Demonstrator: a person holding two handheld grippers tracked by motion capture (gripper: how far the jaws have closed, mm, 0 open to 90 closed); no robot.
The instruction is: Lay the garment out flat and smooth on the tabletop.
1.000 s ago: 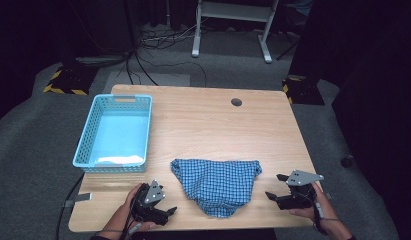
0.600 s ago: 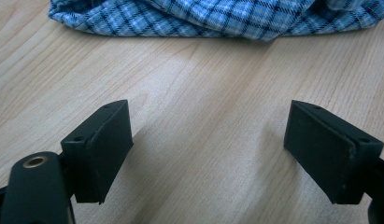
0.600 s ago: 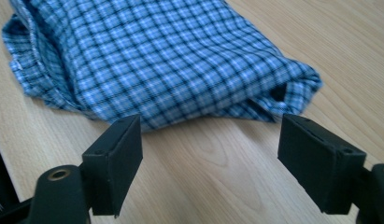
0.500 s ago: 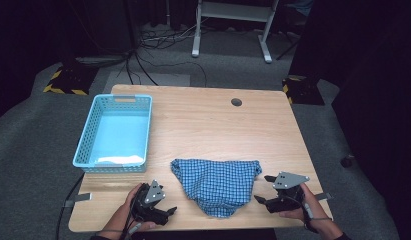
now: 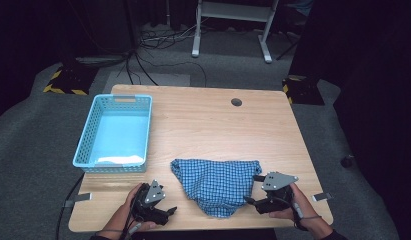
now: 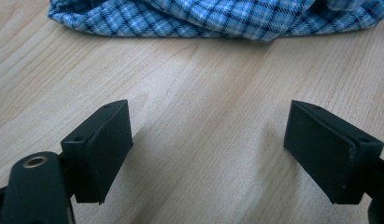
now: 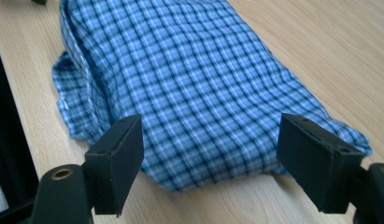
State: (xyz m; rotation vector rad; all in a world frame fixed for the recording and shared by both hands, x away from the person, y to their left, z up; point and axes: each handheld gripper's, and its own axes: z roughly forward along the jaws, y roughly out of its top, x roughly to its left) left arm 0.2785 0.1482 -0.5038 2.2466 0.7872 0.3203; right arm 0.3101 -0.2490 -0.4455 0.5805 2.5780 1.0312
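The checked garment [image 5: 215,181] is soft woven cloth, matt; the table [image 5: 203,120] is pale smooth wood-grain; the basket [image 5: 114,131] is glossy blue latticed plastic.

From above I see the tabletop [image 5: 208,120] across the middle of the frame, with a blue basket [image 5: 114,132] at its left side. A blue checked cloth [image 5: 215,182] lies low in the frame, near the tabletop's bottom edge. My left claw [image 5: 169,210] sits at lower left of the cloth, apart from it. My right claw [image 5: 248,200] is at the cloth's lower right edge, just beside it. A round hole [image 5: 236,102] shows near the tabletop's top edge.
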